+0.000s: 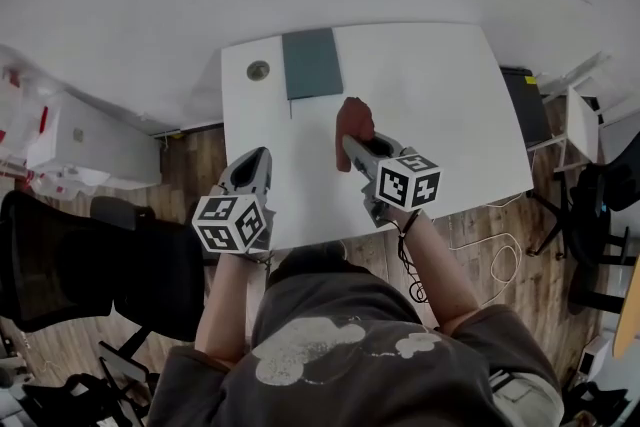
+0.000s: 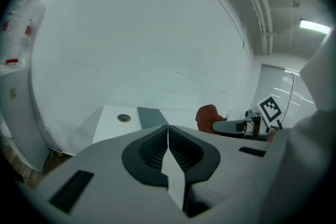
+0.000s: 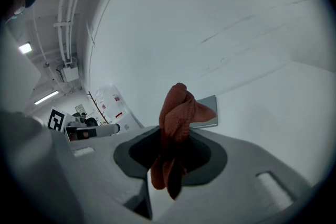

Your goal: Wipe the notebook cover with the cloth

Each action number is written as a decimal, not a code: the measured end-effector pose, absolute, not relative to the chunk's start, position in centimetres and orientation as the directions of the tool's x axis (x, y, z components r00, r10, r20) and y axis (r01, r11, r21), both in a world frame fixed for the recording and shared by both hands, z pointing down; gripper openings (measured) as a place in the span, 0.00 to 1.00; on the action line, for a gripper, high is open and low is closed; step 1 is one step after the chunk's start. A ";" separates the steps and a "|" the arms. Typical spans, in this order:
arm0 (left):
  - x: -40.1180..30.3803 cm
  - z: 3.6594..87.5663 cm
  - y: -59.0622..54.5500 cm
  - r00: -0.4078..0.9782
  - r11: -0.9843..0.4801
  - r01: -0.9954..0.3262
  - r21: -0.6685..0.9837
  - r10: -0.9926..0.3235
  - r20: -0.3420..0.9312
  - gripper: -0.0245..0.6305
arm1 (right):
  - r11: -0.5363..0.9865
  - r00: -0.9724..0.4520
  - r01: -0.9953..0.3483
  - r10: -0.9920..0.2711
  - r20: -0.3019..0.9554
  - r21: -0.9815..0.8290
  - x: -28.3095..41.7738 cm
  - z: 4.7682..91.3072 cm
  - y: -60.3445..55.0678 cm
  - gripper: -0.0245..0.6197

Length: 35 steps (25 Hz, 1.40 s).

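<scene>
A grey-green notebook (image 1: 311,63) lies flat at the far edge of the white table (image 1: 450,105); it also shows as a dark slab (image 2: 152,117) and beyond the cloth (image 3: 206,115). My right gripper (image 1: 352,143) is shut on a rust-red cloth (image 1: 353,122), which bunches up out of the jaws (image 3: 177,118) a little short of the notebook. The cloth (image 2: 208,116) appears at the right in the left gripper view. My left gripper (image 1: 250,167) is shut and holds nothing, over the table's near left part.
A small round metal disc (image 1: 258,70) is set in the table left of the notebook. A black chair (image 1: 70,265) stands at the lower left, a cabinet (image 1: 85,150) beside it. Cables (image 1: 495,260) trail on the wooden floor at the right.
</scene>
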<state>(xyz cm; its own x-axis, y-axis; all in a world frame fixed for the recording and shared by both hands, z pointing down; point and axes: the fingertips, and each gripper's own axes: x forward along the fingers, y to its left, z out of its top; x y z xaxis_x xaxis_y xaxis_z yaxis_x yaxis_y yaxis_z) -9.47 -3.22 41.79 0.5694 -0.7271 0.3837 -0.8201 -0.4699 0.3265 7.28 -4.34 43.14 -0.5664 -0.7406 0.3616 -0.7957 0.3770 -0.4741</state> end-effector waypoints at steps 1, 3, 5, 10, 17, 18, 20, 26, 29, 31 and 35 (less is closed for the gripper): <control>-9.7 42.0 -3.7 0.577 -0.472 -0.815 0.336 -0.720 0.386 0.04 | 0.373 -0.561 -0.801 -0.741 0.370 -0.467 6.9 43.2 -4.5 0.21; -9.9 42.3 -4.5 0.602 -0.484 -0.795 0.365 -0.702 0.381 0.04 | 0.368 -0.549 -0.814 -0.738 0.391 -0.450 6.4 43.2 -4.8 0.21; -9.7 42.2 -5.2 0.634 -0.502 -0.769 0.397 -0.681 0.367 0.04 | 0.362 -0.539 -0.824 -0.739 0.404 -0.436 6.2 42.8 -5.2 0.21; -9.8 42.4 -7.2 0.667 -0.518 -0.740 0.430 -0.651 0.363 0.04 | 0.318 -0.511 -0.837 -0.746 0.427 -0.446 5.4 42.9 -6.4 0.21; -11.2 44.3 -9.5 0.674 -0.493 -0.729 0.475 -0.636 0.376 0.04 | 0.287 -0.481 -0.857 -0.744 0.464 -0.428 4.5 43.9 -7.8 0.21; -11.3 44.6 -9.7 0.675 -0.491 -0.729 0.476 -0.633 0.379 0.04 | 0.283 -0.478 -0.858 -0.744 0.466 -0.428 4.6 44.1 -7.9 0.21; -11.3 45.2 -10.4 0.671 -0.487 -0.733 0.474 -0.630 0.390 0.04 | 0.278 -0.476 -0.859 -0.744 0.469 -0.431 4.8 44.5 -8.5 0.21; -10.1 46.3 -13.1 0.646 -0.479 -0.759 0.441 -0.638 0.418 0.04 | 0.294 -0.500 -0.846 -0.728 0.469 -0.446 6.2 45.4 -11.6 0.21; -8.9 46.8 -14.7 0.627 -0.465 -0.776 0.426 -0.644 0.438 0.04 | 0.320 -0.528 -0.831 -0.711 0.465 -0.455 7.3 45.7 -13.8 0.21; -8.1 47.4 -16.0 0.606 -0.447 -0.792 0.415 -0.653 0.454 0.04 | 0.339 -0.544 -0.824 -0.696 0.468 -0.454 8.2 46.0 -15.5 0.21; -6.8 49.2 -18.6 0.555 -0.403 -0.830 0.387 -0.670 0.493 0.04 | 0.366 -0.578 -0.804 -0.665 0.474 -0.468 9.2 47.3 -18.6 0.21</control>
<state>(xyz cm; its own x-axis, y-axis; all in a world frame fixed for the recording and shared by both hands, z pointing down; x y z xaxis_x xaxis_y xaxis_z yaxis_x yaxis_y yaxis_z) -6.81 -18.61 49.15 0.5551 -0.6696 0.4934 -0.8296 -0.4027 0.3867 9.18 -18.61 47.27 -0.5779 -0.6646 0.4736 -0.8045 0.3664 -0.4675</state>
